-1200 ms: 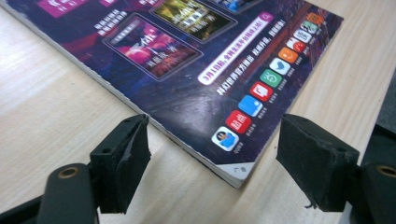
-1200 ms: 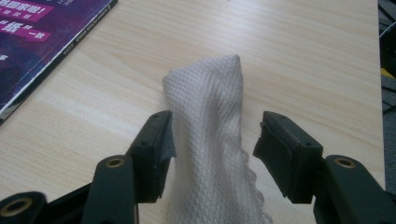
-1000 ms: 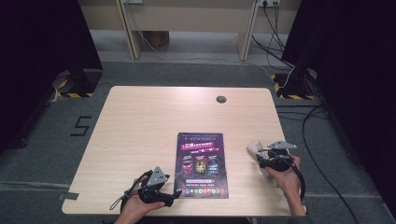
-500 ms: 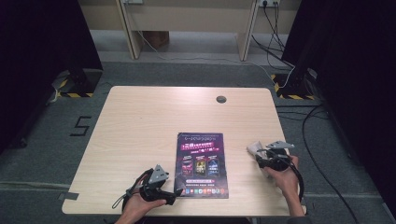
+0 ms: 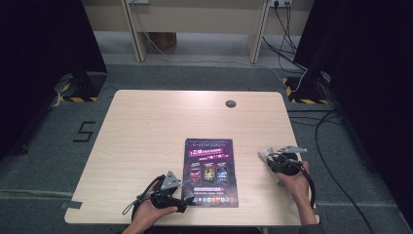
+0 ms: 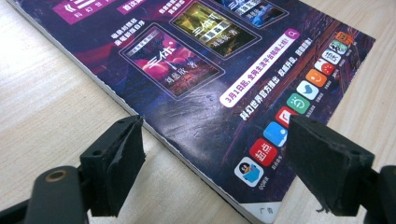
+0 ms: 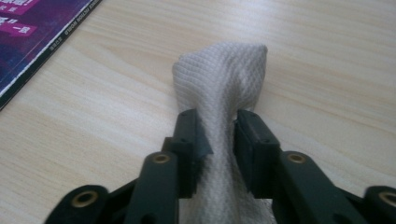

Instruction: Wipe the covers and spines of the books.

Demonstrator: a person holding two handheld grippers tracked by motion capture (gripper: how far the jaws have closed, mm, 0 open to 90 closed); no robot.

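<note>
The white cloth sits bunched between the right gripper, whose jaws have just been closing and now pinch it. Beyond it lies the magazine, its corner between the wide-open left gripper. Grasping looks done; next, probably wiping the cover.

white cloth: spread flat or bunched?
Bunched. The right gripper has just been closing and pinches the cloth into a narrow wad.
</note>
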